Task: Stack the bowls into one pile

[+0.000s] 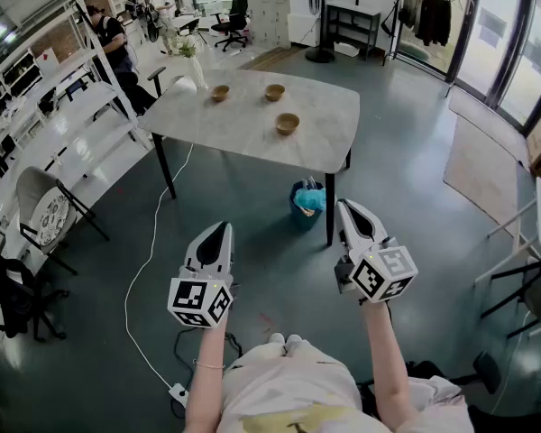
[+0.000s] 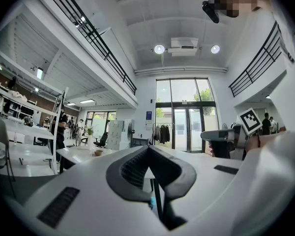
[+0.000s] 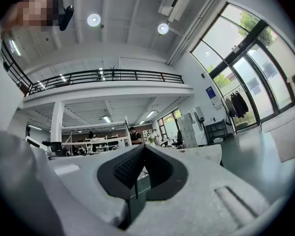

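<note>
Hiding: in the left gripper view the gripper's own white body covers most of the table point(image 2: 73, 154); only one bowl point(image 2: 98, 152) shows, small and far off. No bowl can be made out in the right gripper view.
Cut off: the person's legs, at the near edge of the head view.
Left gripper point(image 1: 218, 229): jaws closed tip to tip, nothing between them, held well short of the table point(image 1: 252, 129).
Right gripper point(image 1: 347, 205): jaws pressed together, also empty.
Open room: bare grey floor point(image 1: 252, 233) lies between the grippers and the table.
Edges: a blue bin point(image 1: 307, 206) sits under the table's near edge beside a leg; white shelving point(image 1: 63, 124) stands left.
Bowls: three small, brown, wooden-looking, upright, all apart and unstacked: far left bowl point(image 1: 219, 92), far right bowl point(image 1: 274, 91), near bowl point(image 1: 287, 124) closer to the near edge.
Vase point(image 1: 197, 69): at the table's far left corner.
</note>
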{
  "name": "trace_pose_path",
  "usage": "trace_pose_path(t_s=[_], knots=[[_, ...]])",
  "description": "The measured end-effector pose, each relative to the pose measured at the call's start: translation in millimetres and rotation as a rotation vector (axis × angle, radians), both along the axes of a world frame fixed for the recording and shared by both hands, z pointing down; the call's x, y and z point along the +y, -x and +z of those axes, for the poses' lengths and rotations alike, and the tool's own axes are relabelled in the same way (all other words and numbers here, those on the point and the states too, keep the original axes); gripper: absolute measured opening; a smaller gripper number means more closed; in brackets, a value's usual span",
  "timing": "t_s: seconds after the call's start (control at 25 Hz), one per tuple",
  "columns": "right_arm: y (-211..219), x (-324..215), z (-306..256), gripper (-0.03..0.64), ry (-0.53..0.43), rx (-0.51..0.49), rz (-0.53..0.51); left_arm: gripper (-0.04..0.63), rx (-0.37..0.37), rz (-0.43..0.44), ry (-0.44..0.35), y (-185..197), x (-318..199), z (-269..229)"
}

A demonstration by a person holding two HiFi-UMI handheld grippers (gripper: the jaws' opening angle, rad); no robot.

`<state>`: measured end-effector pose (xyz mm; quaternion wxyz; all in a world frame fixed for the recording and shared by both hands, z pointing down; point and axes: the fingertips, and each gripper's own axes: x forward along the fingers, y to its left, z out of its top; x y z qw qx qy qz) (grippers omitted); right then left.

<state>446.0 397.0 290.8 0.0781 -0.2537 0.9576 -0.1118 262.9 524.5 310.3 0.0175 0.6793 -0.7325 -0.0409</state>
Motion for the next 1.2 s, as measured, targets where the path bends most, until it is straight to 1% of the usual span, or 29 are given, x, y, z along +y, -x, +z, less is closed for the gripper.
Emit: trace_pose_path(t_s=[0.2, 0.4, 0.64, 0.76, 0.84, 0.92, 1.04, 1.2], knots=[[3.2, -11.4, 4.9, 0.006, 0.021, 0.005, -0.008, 0.000, 0.014, -0.015, 0.008, 5.6, -6.7, 3.1], [1.3, -23.8, 13.0, 0.006, 0.056, -0.022, -0.029, 0.000, 0.027, -0.028, 0.006, 5.6, -13.5, 6.9], [8.4, -39.2, 19.8, 0.032, 0.072, 0.006, -0.033, 0.000, 0.036, -0.036, 0.023, 8.2, -23.4, 9.3], [16.1, -49.6, 23.4, 0.063, 0.085, 0.007, -0.034, 0.000, 0.042, -0.033, 0.031, 13.3, -33.2, 12.8], [23.4, -56.4, 29.5, 0.072, 0.096, 0.015, -0.039, 0.000, 0.041, -0.025, 0.041, 18.0, -40.8, 17.8], [34.1, -63.5, 36.2, 0.089, 0.101, 0.025, -0.034, 0.000, 0.044, -0.018, 0.047, 27.6, -48.0, 23.8], [57.8, -77.3, 44.8, 0.104, 0.109, 0.029, -0.026, 0.000, 0.060, -0.016, 0.047, 52.7, -61.3, 33.5], [86.9, -115.5, 47.1, 0.124, 0.117, 0.041, -0.012, 0.000, 0.077, -0.015, 0.047, 86.4, -99.8, 36.5]])
